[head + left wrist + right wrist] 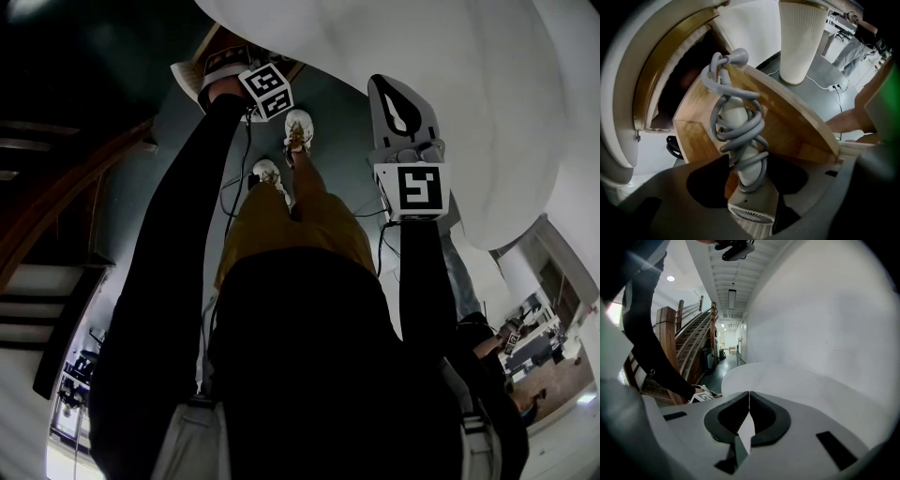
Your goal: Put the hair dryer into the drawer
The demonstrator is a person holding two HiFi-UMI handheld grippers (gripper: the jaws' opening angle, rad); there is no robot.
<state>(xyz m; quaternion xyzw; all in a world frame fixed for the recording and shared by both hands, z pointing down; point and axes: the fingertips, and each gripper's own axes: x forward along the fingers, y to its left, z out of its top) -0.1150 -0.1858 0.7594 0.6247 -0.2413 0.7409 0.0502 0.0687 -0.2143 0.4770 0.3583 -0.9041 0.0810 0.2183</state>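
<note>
Centre frame, the hair dryer [740, 117] sits in the wooden drawer [792, 124], between the parted jaws of the left gripper [749, 180]. The right gripper [749, 416] jaws are together.

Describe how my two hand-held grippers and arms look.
The left hand-held gripper and right hand-held gripper have pale grey bodies with black pads. Each carries a white cube printed with black square markers. A black cable leaves the left one. Both sleeves are black.
</note>
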